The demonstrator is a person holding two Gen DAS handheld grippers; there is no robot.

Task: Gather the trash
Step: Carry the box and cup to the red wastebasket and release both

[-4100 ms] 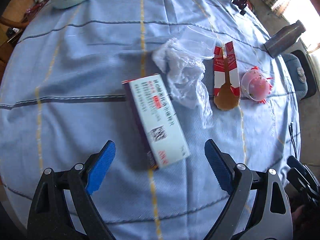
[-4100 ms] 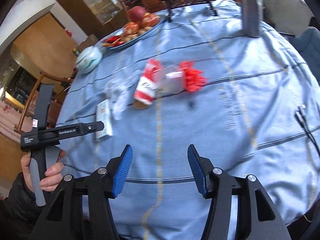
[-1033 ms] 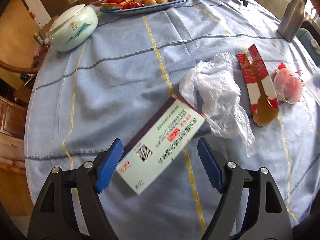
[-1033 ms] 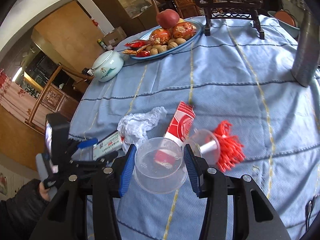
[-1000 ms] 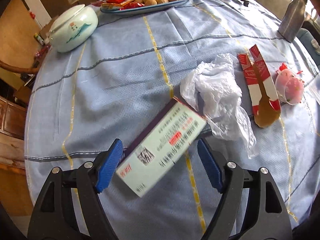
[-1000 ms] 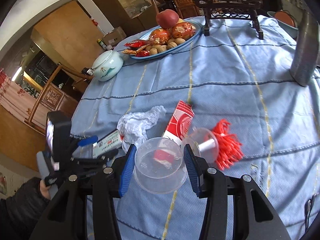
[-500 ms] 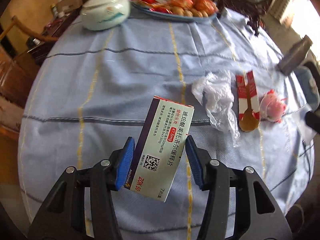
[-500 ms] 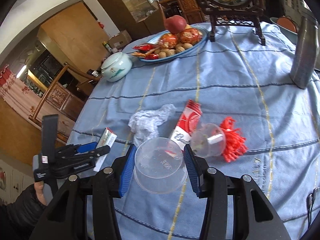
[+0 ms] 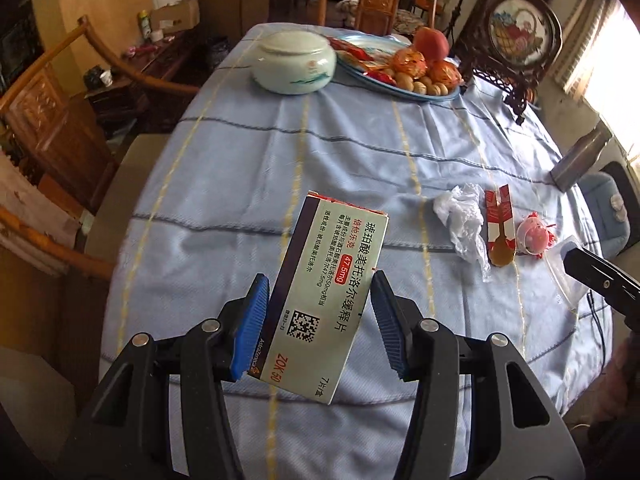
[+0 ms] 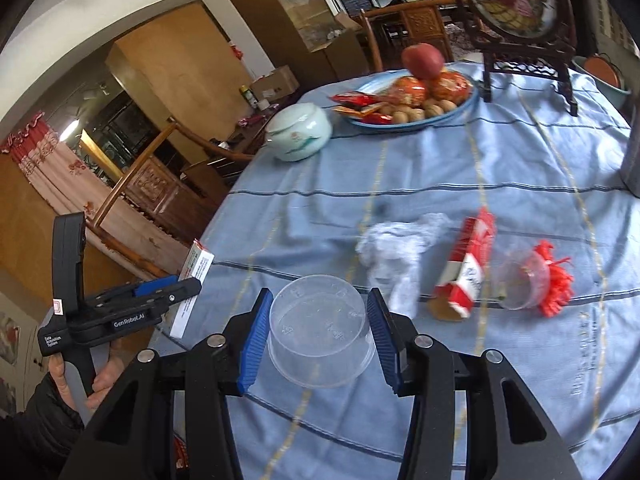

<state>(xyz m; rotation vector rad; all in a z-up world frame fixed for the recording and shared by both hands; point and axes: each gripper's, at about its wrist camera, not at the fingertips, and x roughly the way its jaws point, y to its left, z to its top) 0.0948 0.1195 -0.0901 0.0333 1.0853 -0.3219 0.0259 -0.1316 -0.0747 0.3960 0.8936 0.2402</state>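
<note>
My left gripper (image 9: 316, 322) is shut on a white and purple medicine box (image 9: 320, 300) and holds it above the near edge of the blue tablecloth (image 9: 280, 168). The box also shows in the right wrist view (image 10: 192, 288). My right gripper (image 10: 318, 338) is shut on a clear plastic cup (image 10: 320, 330), held above the cloth. On the table lie a crumpled white plastic bag (image 10: 400, 256), a red and white carton (image 10: 468, 268) with a brown spoon (image 9: 500, 250), and a small clear cup with red shreds (image 10: 532, 276).
A pale green lidded jar (image 9: 294, 62) and a blue plate of fruit and nuts (image 9: 404, 74) stand at the far end. A framed ornament on a dark stand (image 9: 520, 36) is far right, a grey metal container (image 9: 580, 160) at the right edge. Wooden chairs (image 9: 52, 120) stand to the left.
My left gripper closed on the medicine box, lifted it off the cloth and drew back towards the near edge. My right gripper, holding the clear cup, rose and pulled back too.
</note>
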